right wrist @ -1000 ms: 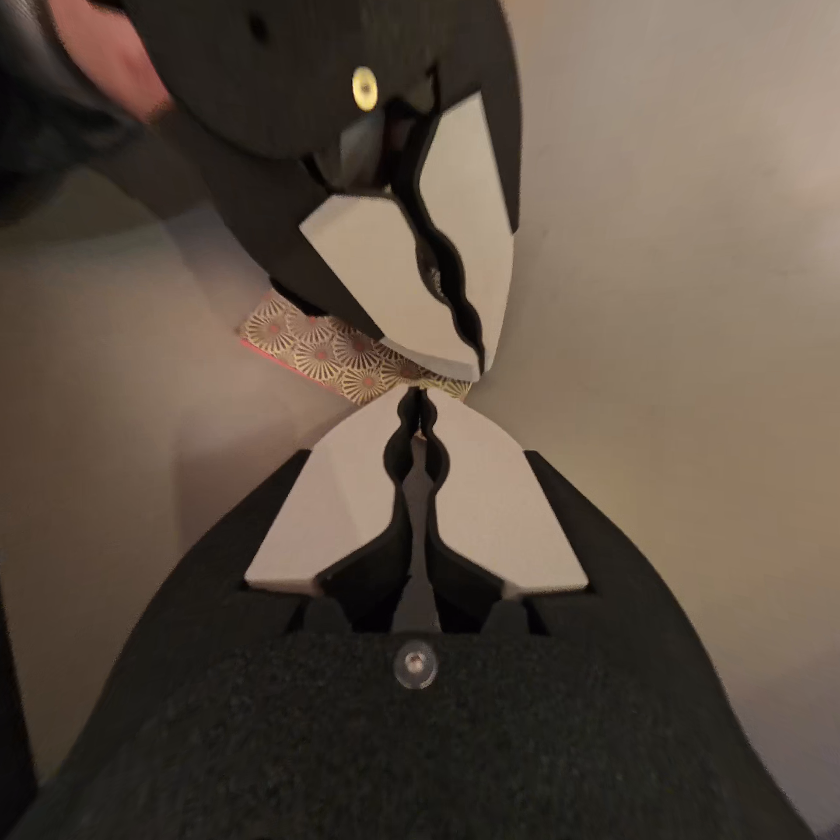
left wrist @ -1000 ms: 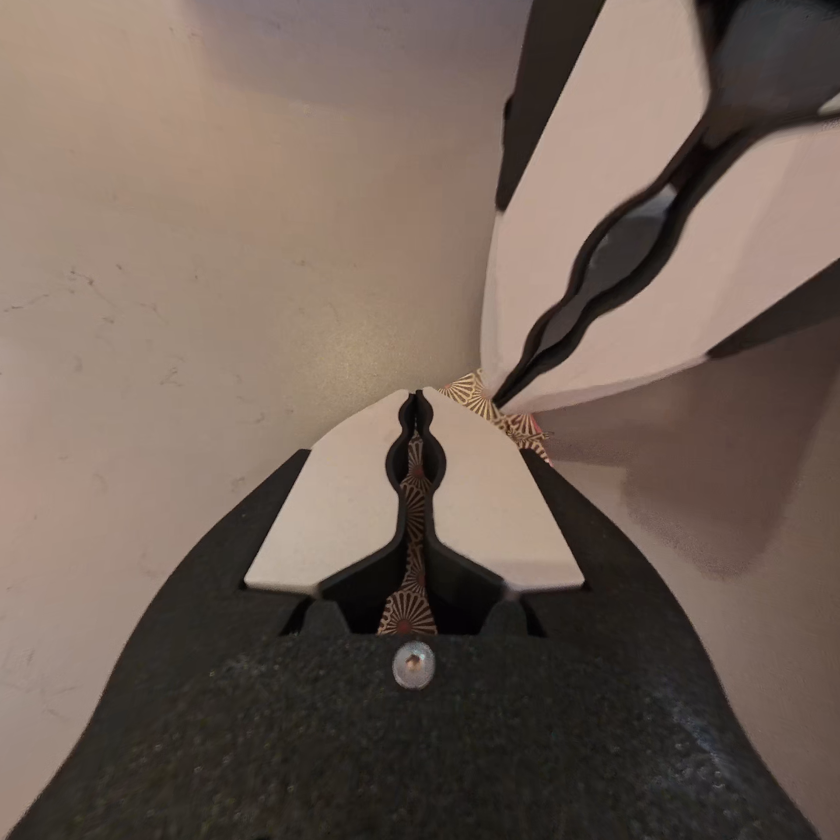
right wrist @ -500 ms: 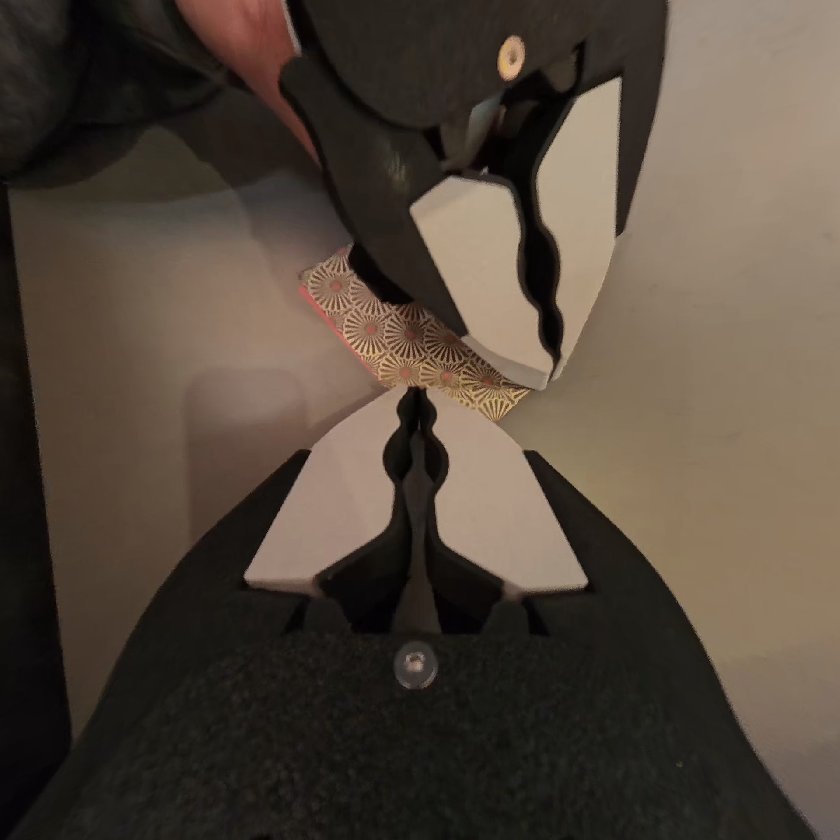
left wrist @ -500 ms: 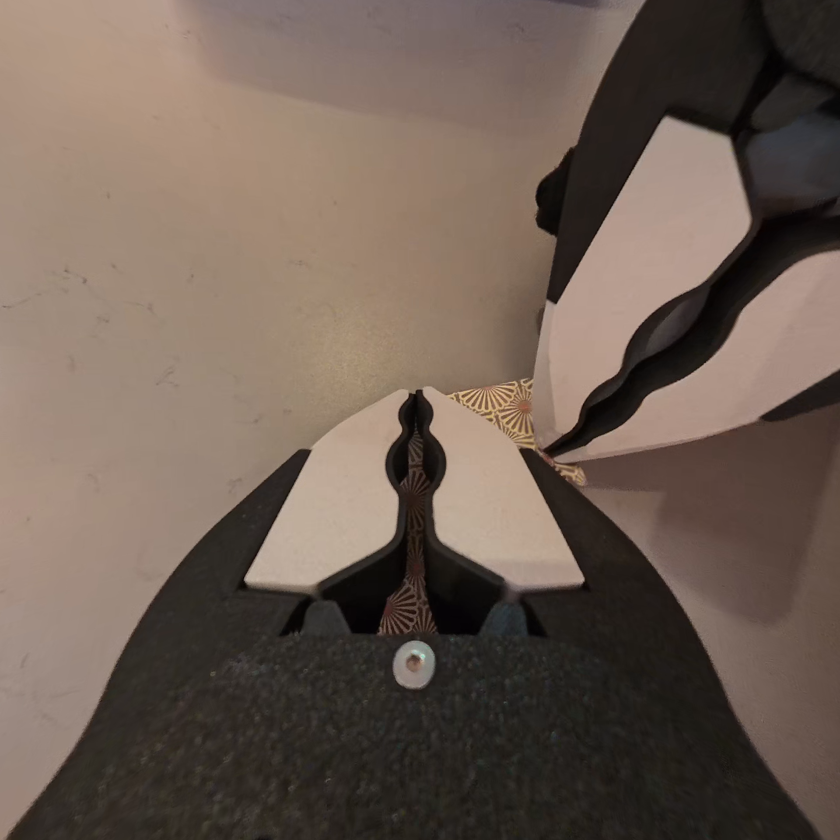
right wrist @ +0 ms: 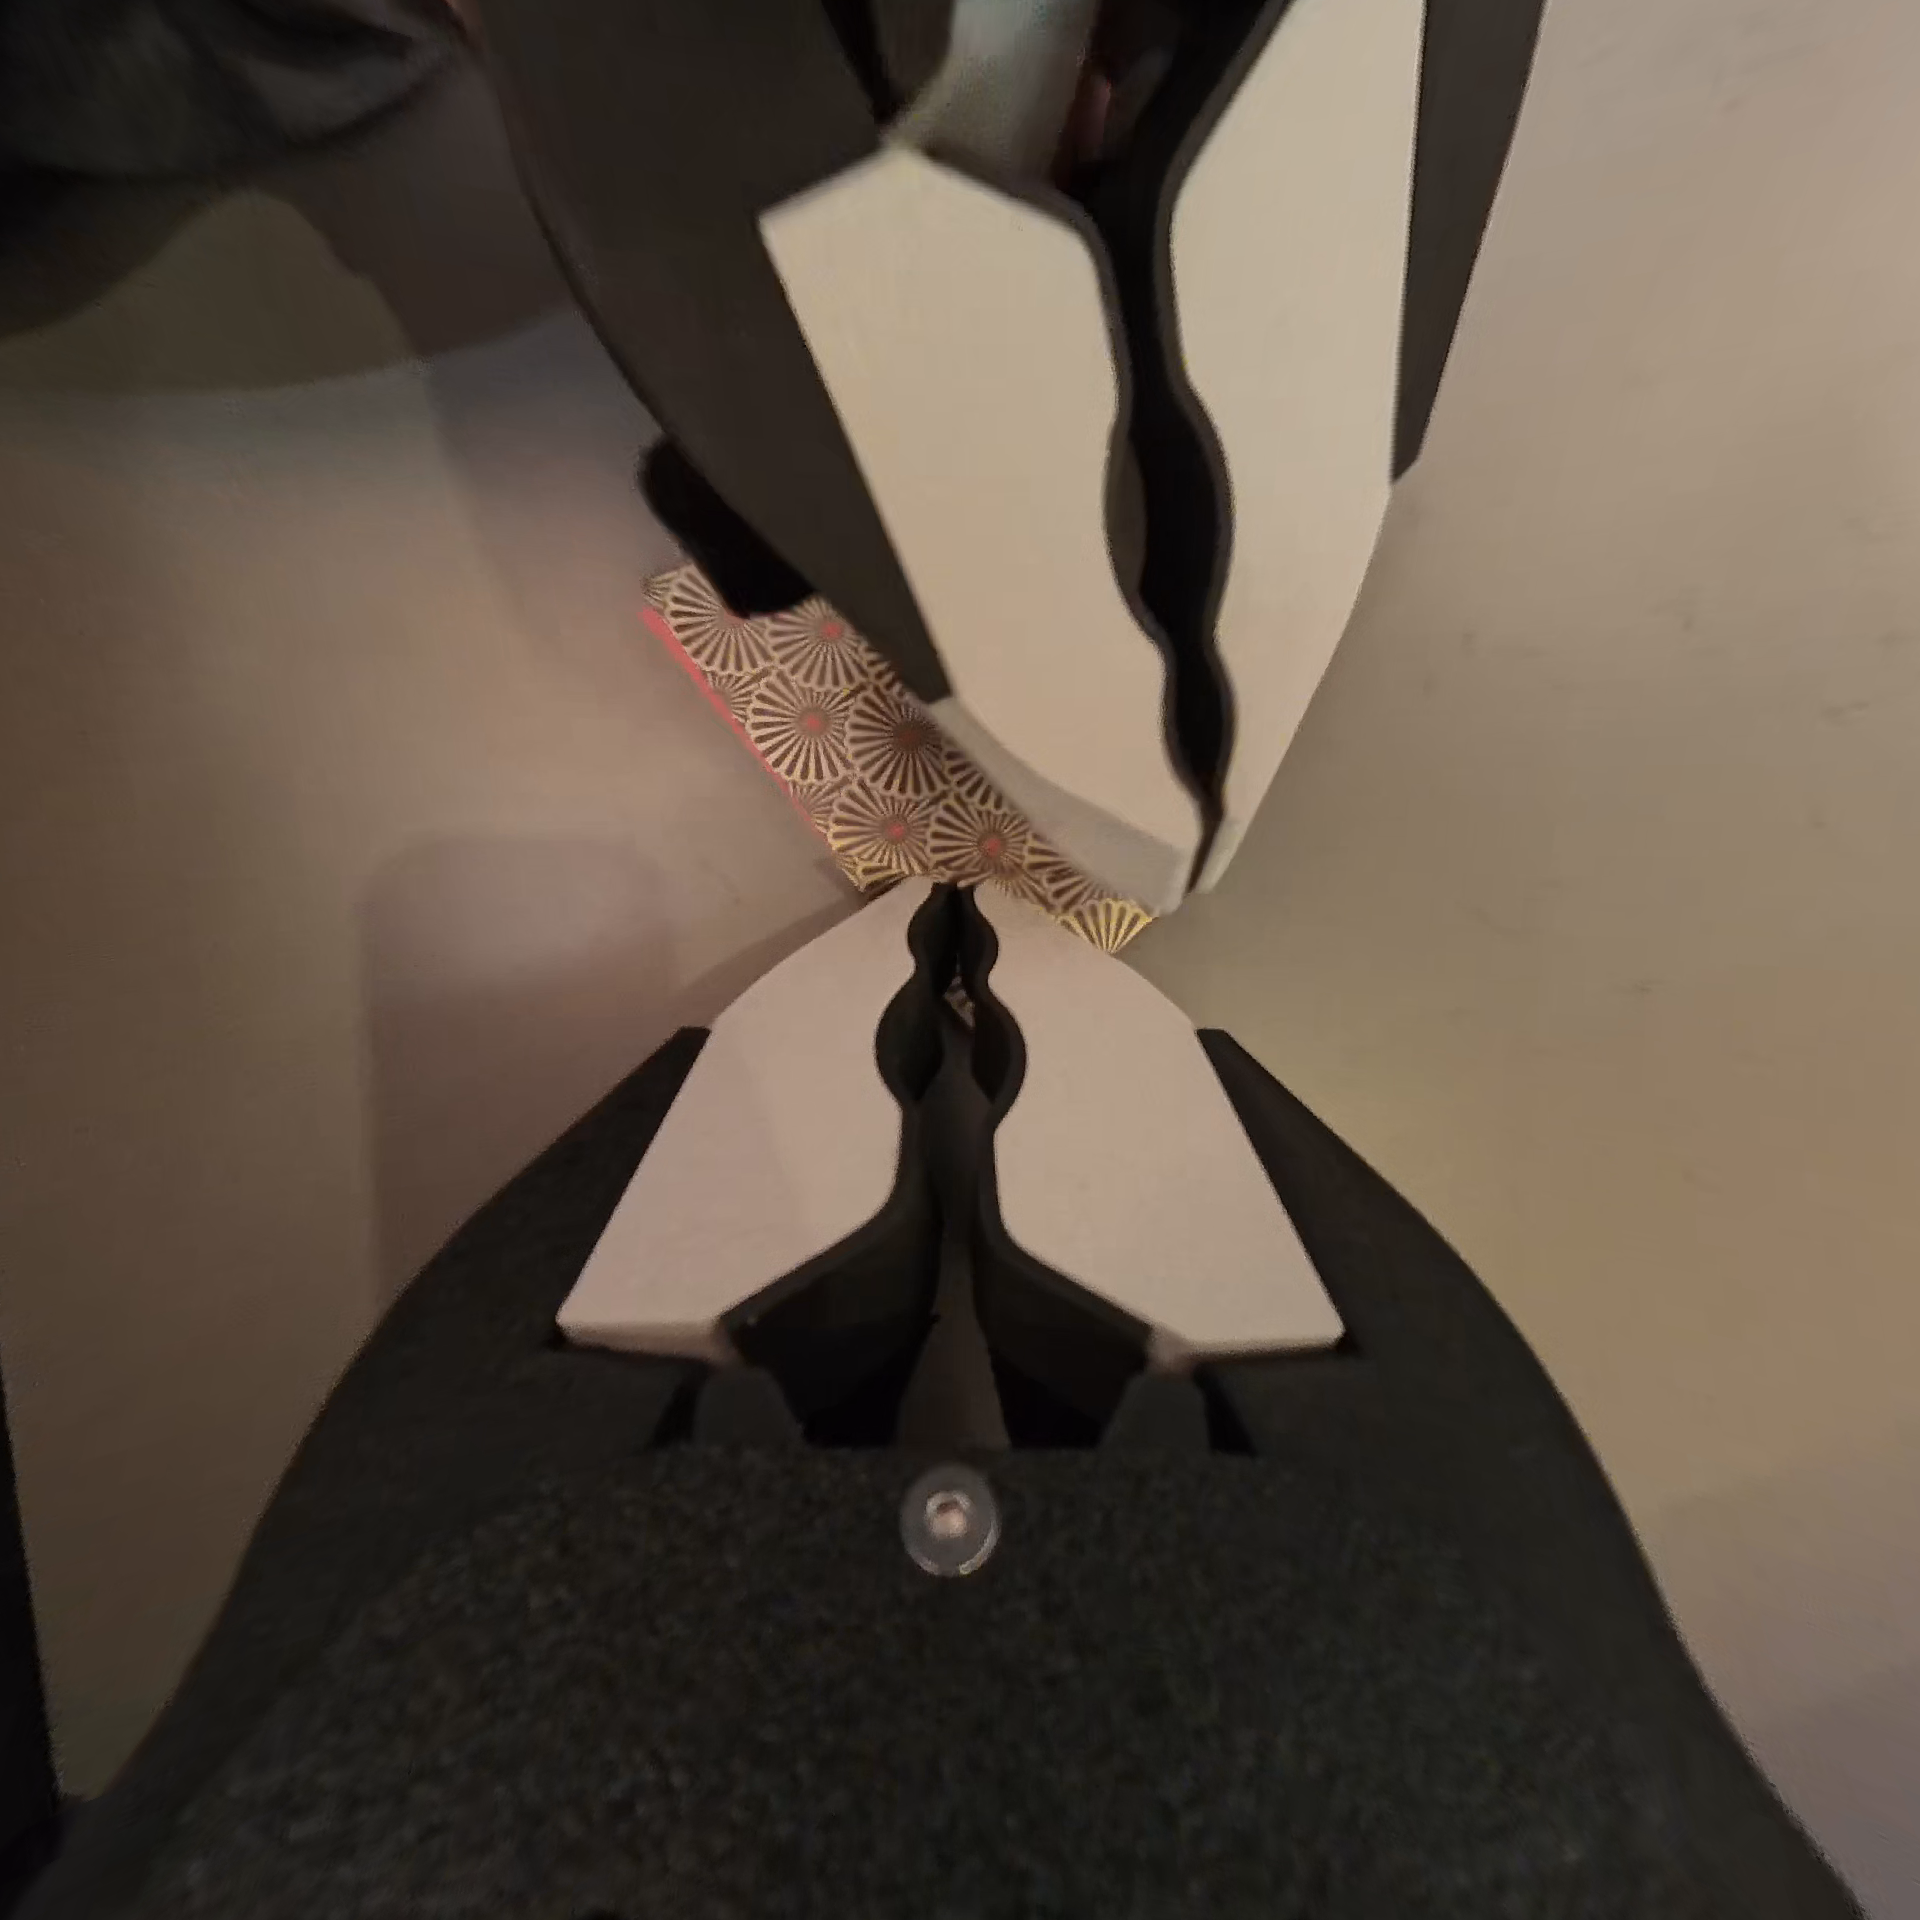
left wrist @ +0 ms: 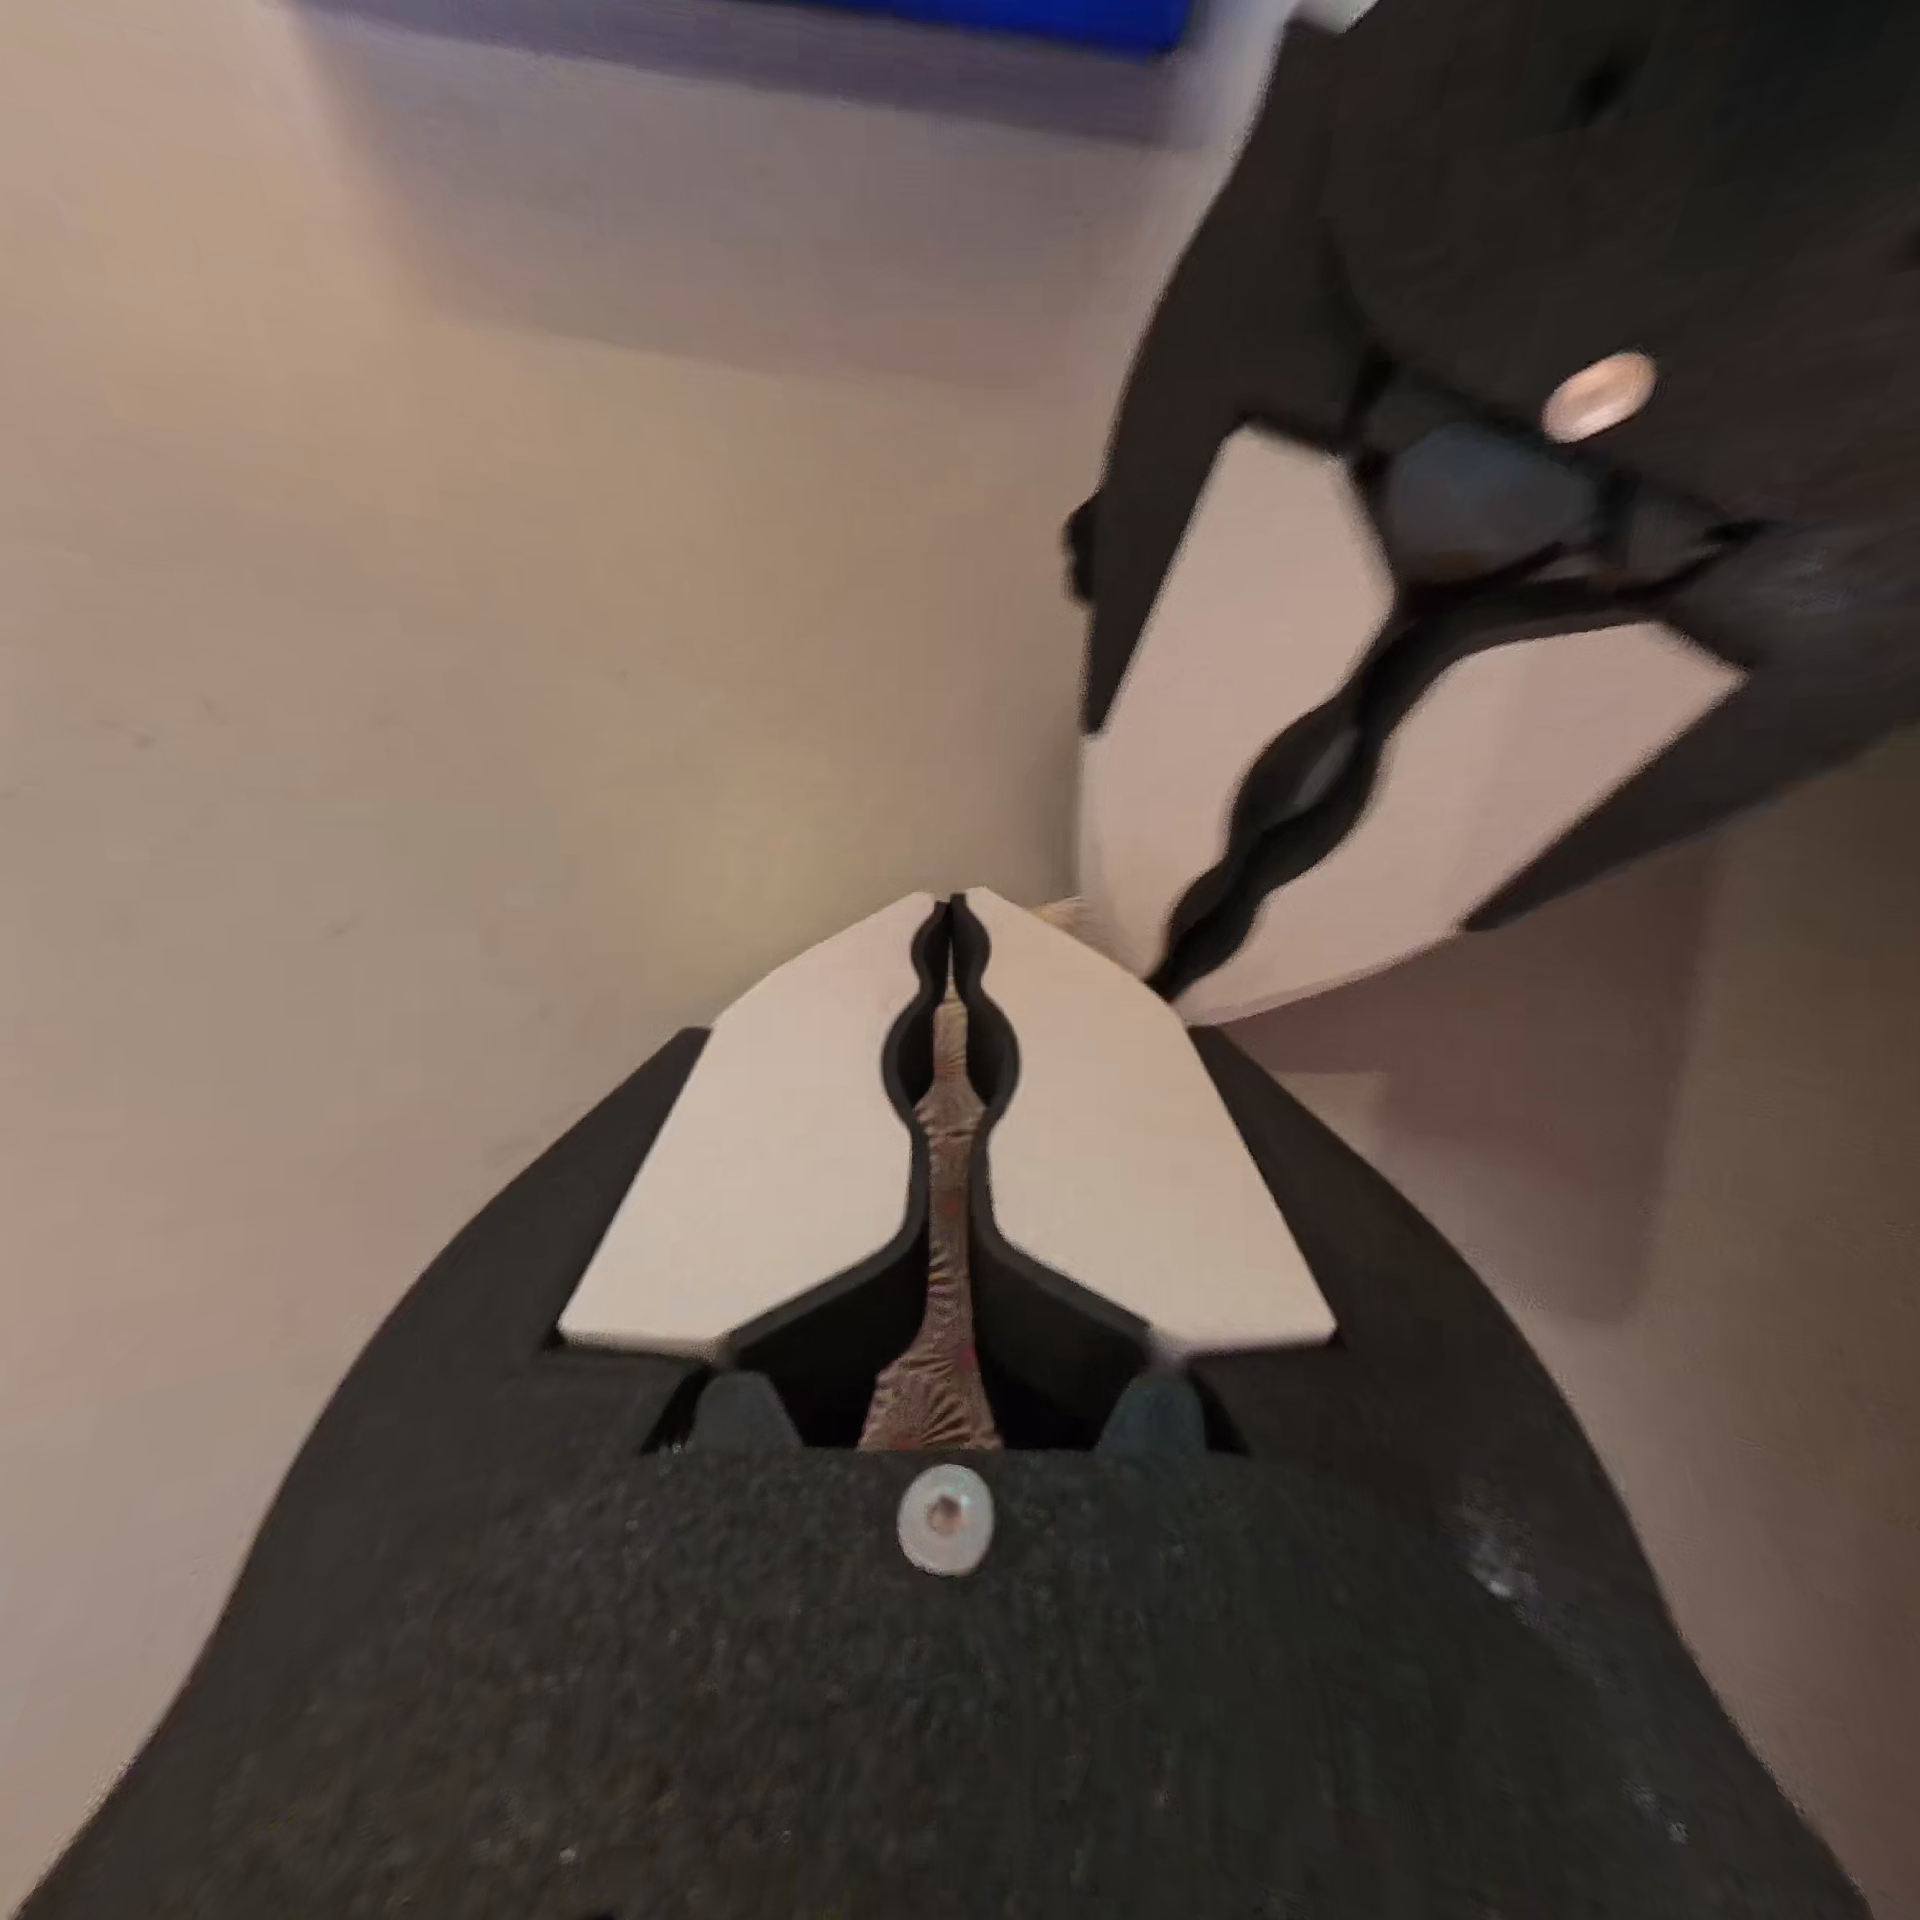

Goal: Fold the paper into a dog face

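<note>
Clamping paper [right wrist: 831,717]: left gripper [left wrist: 951,909] | right gripper [right wrist: 956,899] likewise | long axis diagonal

Just a plain beige tabletop [left wrist: 436,644] spreading out ahead of and around the gripper tips, with a few faint scuffs. Way past them, at the far edge, there's a blue thing [left wrist: 790,26], too blurry to identify.

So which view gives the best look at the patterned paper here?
The right wrist view: the gold-and-brown fan-patterned paper lies open to the camera between the two grippers, with a pink edge showing. The left wrist view shows only a blurred sliver pinched between the left gripper fingers.
</note>
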`<state>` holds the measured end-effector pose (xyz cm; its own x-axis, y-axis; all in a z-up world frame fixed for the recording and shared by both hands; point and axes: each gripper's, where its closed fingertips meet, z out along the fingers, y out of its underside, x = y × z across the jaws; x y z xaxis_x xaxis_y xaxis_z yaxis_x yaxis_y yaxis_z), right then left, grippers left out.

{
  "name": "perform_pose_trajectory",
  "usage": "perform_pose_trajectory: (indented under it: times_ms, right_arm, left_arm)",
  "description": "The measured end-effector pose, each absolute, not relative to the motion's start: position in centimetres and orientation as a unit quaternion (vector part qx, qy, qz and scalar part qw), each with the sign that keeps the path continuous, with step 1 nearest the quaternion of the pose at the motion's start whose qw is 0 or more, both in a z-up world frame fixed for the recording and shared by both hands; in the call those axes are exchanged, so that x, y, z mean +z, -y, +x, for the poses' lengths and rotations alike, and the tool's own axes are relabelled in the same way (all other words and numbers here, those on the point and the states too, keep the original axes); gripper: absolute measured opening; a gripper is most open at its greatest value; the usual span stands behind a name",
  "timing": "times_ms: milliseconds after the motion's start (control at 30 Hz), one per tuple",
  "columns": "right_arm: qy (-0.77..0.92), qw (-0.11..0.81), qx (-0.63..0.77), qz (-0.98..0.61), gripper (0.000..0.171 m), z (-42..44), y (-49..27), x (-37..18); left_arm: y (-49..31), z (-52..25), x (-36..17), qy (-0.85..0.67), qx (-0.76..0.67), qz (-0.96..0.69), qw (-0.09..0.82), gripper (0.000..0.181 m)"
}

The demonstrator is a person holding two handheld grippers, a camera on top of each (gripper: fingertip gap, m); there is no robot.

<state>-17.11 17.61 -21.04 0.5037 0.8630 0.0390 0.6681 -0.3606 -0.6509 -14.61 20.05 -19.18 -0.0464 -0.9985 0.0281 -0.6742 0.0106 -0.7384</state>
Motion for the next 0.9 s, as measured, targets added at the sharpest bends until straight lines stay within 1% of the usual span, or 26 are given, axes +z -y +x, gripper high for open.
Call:
perform_pose_trajectory:
  times_ms: [33, 100, 167, 267, 367, 533, 700, 900]
  right_arm:
    - [0.475, 0.310, 0.157, -0.808, 0.000, -17.1, -17.6, -21.0]
    - [0.478, 0.311, 0.159, -0.806, 0.000, -17.1, -17.6, -21.0]
    - [0.479, 0.315, 0.163, -0.803, 0.000, -17.1, -17.6, -21.0]
    - [0.491, 0.325, 0.151, -0.794, 0.000, -17.2, -17.6, -21.0]
    - [0.498, 0.327, 0.132, -0.792, 0.000, -17.2, -17.4, -20.8]
    - [0.489, 0.357, 0.133, -0.785, 0.000, -18.2, -17.1, -19.5]
    - [0.484, 0.332, 0.128, -0.800, 0.000, -18.4, -16.6, -20.9]
    - [0.484, 0.319, 0.166, -0.798, 0.000, -19.2, -15.0, -21.0]
  left_arm:
    - [-19.3, -14.4, -18.7, -0.657, -0.334, -0.627, 0.253, 0.000]
    - [-19.0, -14.2, -18.9, -0.653, -0.355, -0.631, 0.223, 0.000]
    - [-19.1, -14.5, -20.3, -0.660, -0.347, -0.640, 0.188, 0.000]
    - [-19.2, -14.5, -20.7, -0.668, -0.338, -0.640, 0.175, 0.000]
    - [-19.2, -14.5, -20.9, -0.686, -0.308, -0.631, 0.191, 0.000]
    - [-19.3, -14.5, -20.9, -0.678, -0.310, -0.639, 0.191, 0.000]
    - [-19.3, -14.5, -21.0, -0.677, -0.306, -0.640, 0.196, 0.000]
    - [-19.4, -14.4, -21.0, -0.678, -0.300, -0.638, 0.206, 0.000]
